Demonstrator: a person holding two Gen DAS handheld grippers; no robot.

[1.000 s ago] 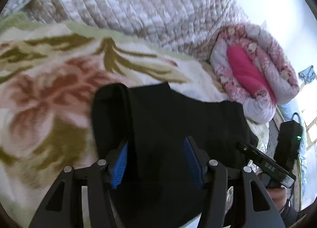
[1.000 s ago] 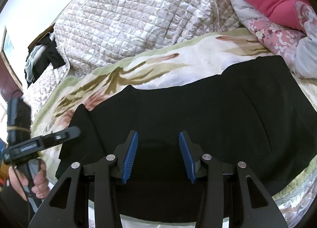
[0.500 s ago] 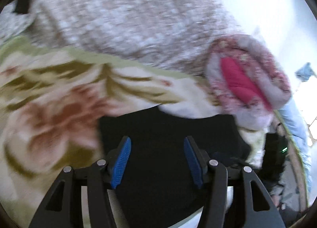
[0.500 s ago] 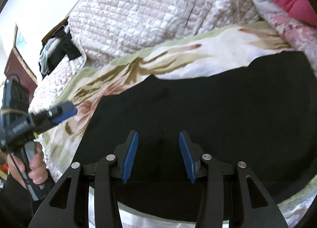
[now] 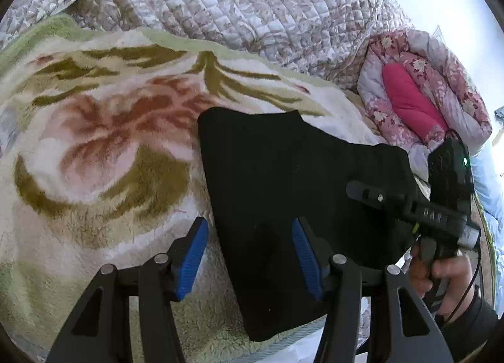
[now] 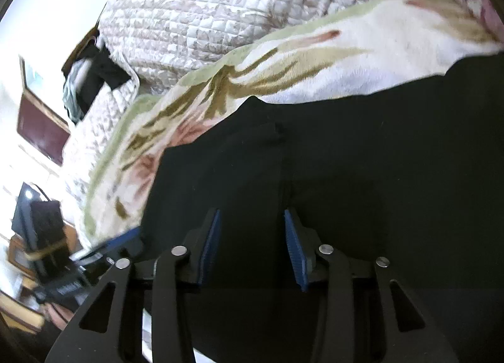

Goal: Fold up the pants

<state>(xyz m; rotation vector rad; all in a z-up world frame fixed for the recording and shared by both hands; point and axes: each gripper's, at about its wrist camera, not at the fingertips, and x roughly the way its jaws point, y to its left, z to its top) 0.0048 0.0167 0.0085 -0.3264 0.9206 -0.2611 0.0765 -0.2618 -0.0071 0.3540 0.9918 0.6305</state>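
Observation:
Black pants (image 5: 299, 174) lie folded flat on a floral fleece blanket (image 5: 110, 142). My left gripper (image 5: 250, 237) hovers open over the pants' left edge near the front: one blue pad over the blanket, the other over black cloth. In the right wrist view the pants (image 6: 378, 158) fill the right and lower picture, with a seam running down toward the fingers. My right gripper (image 6: 252, 230) sits low over that cloth. Its jaws are closing, the pads still apart with only flat fabric under them. The right gripper (image 5: 371, 193) also shows over the pants' right side, held by a hand (image 5: 447, 271).
A quilted beige cover (image 5: 236, 0) is heaped behind the blanket. A rolled pink floral duvet (image 5: 419, 101) lies at the far right. Dark clothes (image 6: 91, 79) are piled at the left beyond the quilt. The bed's front edge runs just below the pants.
The left gripper has shifted left, from mid-cloth to the pants' left edge. The right gripper has also moved left and closer to the cloth, and its pads stand slightly nearer together.

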